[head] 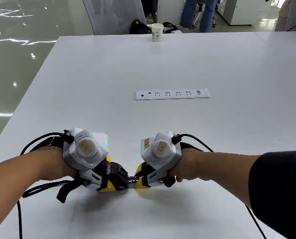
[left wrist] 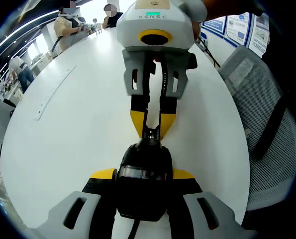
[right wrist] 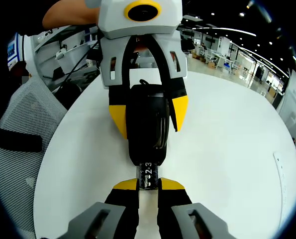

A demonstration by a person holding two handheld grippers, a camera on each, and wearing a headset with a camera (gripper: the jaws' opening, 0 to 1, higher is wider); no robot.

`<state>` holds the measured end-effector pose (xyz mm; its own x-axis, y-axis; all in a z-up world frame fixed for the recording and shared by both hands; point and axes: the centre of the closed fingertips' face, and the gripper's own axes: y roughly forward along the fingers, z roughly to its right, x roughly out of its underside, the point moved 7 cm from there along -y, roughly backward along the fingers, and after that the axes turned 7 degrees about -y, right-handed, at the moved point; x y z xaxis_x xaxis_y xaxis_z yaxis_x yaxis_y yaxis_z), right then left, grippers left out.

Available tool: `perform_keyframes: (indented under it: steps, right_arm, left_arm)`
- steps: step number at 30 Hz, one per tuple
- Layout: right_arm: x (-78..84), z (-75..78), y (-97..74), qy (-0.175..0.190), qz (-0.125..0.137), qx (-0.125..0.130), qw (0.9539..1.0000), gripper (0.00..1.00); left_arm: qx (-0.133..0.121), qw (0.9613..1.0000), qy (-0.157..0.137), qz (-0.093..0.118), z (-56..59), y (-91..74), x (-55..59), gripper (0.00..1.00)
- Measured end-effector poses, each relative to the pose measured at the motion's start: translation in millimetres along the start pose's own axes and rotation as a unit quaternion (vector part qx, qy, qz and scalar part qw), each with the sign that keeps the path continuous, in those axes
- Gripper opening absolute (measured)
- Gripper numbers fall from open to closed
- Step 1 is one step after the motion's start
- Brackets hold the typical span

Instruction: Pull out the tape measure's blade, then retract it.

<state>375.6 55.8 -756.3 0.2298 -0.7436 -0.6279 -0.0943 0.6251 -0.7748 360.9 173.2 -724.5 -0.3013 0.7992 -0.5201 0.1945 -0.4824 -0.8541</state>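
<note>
My left gripper [head: 113,182] [left wrist: 144,174] is shut on the black tape measure case [head: 118,175] [left wrist: 143,185], low over the near edge of the white table [head: 152,64]. Facing it, my right gripper [head: 140,180] [right wrist: 148,185] is shut on the blade [right wrist: 148,175], where the numbers 2 and 3 show. Only a short length of blade runs between case and right jaws. The left gripper view has the right gripper's yellow fingertips [left wrist: 138,122] pinching the blade tip [left wrist: 151,132] just beyond the case. The case [right wrist: 148,124] sits between the left gripper's yellow fingertips [right wrist: 180,110] in the right gripper view.
A white power strip [head: 172,93] lies mid-table and a paper cup [head: 157,32] stands at the far edge. A grey mesh chair [left wrist: 257,99] [right wrist: 23,119] is beside the table's near edge. Black cables [head: 38,142] trail from both grippers. People stand beyond the table.
</note>
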Motion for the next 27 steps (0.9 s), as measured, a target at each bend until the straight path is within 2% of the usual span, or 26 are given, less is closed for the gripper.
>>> perform_keyframes:
  steps: [27]
  right_arm:
    - [12.8,-3.5,-12.5,0.009,-0.011,0.001,0.9999,0.1]
  left_arm:
    - [-0.002,1.0,0.0,0.0,1.1,-0.4,-0.3,0.34]
